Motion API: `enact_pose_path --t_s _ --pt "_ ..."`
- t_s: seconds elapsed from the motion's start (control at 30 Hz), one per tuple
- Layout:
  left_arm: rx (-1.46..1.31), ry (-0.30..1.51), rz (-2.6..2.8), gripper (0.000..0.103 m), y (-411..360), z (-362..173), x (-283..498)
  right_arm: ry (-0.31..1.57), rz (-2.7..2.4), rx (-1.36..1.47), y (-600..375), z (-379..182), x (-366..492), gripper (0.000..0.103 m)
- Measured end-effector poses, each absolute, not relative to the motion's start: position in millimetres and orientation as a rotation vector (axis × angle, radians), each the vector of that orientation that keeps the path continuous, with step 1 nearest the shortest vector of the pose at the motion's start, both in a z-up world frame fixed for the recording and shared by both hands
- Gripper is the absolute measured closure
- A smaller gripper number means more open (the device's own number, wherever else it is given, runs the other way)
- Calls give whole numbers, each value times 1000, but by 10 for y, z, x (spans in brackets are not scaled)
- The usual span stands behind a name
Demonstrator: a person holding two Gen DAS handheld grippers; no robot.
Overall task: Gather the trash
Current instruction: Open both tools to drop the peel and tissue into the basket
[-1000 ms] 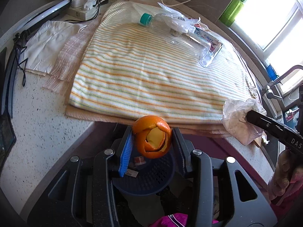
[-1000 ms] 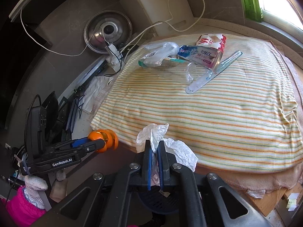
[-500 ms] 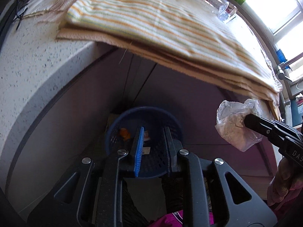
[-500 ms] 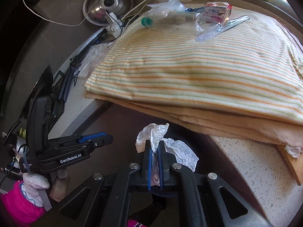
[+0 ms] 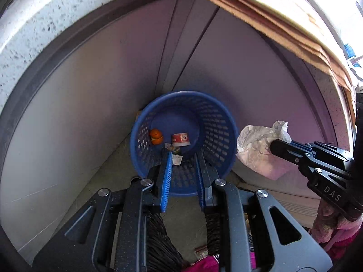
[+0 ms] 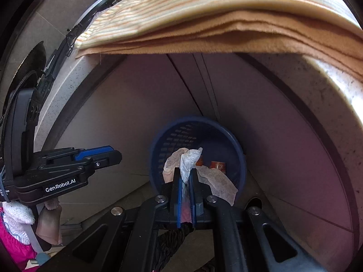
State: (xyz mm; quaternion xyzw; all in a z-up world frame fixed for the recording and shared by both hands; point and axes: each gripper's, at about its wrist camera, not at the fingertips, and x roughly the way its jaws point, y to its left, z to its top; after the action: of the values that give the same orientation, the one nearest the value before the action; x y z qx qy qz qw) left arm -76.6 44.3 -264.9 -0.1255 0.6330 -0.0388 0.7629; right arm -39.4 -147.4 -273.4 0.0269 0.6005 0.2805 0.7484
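Both grippers over the trash basket, one empty, one loaded

The left gripper (image 5: 184, 156) hangs above the blue basket (image 5: 217, 122) with its jaws spread and nothing between them. The orange peel (image 5: 156, 136) lies at the bottom, just beside a small red-and-white cup (image 5: 180, 139) and some paper scraps. The right gripper (image 6: 186, 176) is clamped tight on a crumpled white tissue (image 6: 188, 158), held above the basket's rim, under the counter edge with the striped cloth (image 6: 204, 2).
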Motion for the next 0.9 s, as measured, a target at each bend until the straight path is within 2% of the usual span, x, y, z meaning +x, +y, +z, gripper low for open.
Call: enact_pose_path --t_s 0.1,0.17,0.43,0.6,0.67,0.73,0.8,0.87,0.9 --pt "-268 1380 -82 84 418 -2659 -773 1319 613 52 -1445 -2779 -380 83" --pt "-263 1377 -78 84 432 -2666 -777 1315 614 48 -1442 -2778 -374 70" --pt "-258 1366 -64 84 447 -2635 -784 1300 608 59 -1428 -2680 -304 67" --pt "-254 1337 -59 64 475 -2519 -767 1275 611 61 -1464 -2530 -323 57" --pt "-253 1324 -57 60 479 -2456 -749 1258 613 63 -1481 -2455 -317 48" --pt "-252 1311 -56 59 489 -2385 -719 1238 617 65 -1526 -2373 -302 44" --pt "-256 1298 -53 52 502 -2307 -686 1218 621 70 -1575 -2275 -272 38" --pt "-267 1276 -48 39 520 -2209 -645 1194 623 76 -1630 -2171 -242 33" --pt "-272 1262 -47 38 526 -2157 -624 1182 624 78 -1649 -2126 -233 31"
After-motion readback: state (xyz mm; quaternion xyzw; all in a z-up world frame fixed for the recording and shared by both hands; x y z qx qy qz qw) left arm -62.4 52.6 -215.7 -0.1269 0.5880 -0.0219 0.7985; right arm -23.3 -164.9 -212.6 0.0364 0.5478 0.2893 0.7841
